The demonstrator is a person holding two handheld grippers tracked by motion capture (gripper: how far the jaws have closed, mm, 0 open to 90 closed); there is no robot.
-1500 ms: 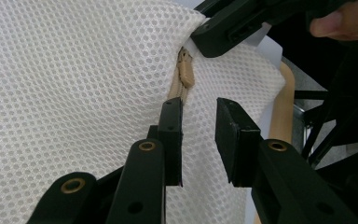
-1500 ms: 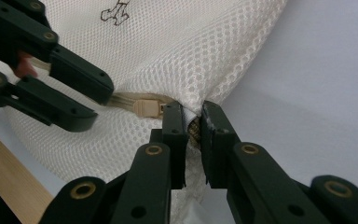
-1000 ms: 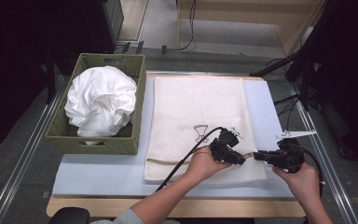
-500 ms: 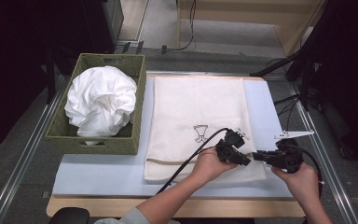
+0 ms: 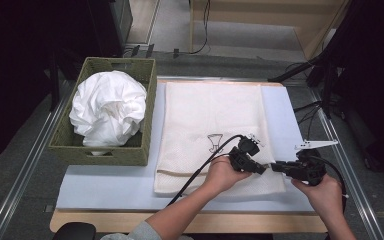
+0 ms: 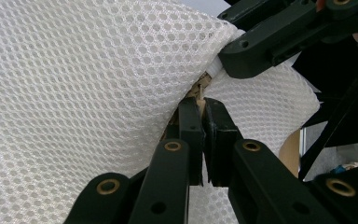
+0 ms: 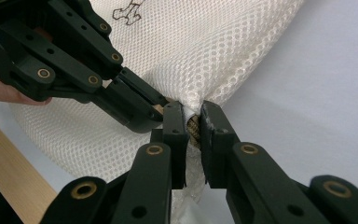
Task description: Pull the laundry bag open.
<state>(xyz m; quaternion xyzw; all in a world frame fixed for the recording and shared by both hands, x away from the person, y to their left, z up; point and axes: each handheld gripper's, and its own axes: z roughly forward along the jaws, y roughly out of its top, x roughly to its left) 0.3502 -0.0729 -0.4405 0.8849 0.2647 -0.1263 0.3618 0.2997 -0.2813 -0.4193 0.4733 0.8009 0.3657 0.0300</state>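
On a pale blue mat (image 5: 105, 187) over a wood-edged table (image 5: 130, 226), in a dim room with dark grey floor and metal rails at either side: cream mesh laundry bag (image 5: 210, 117), spread flat, small dark emblem near its middle. At left on the mat, woven green basket (image 5: 100, 155) heaped with crumpled white cloth (image 5: 107, 107). Beyond the far table edge, light wooden furniture and trailing cables.

At the bag's near right corner, both tools together (tips nearly touching). Left gripper (image 5: 260, 169), cable running back toward the near table edge, jaws just drawn closed and now pinched on the mesh beside a tan cord end; seen close in the left gripper view (image 6: 203, 105), fabric gathered and lifted between the pads. Right gripper (image 5: 276, 166), entering from the right, likewise clamped on the same corner; seen in the right gripper view (image 7: 193, 114), a fold of mesh and tan cord squeezed between its pads, the left gripper's black linkage just beside. Remainder of the bag flat on the mat, well apart from the basket's contents.
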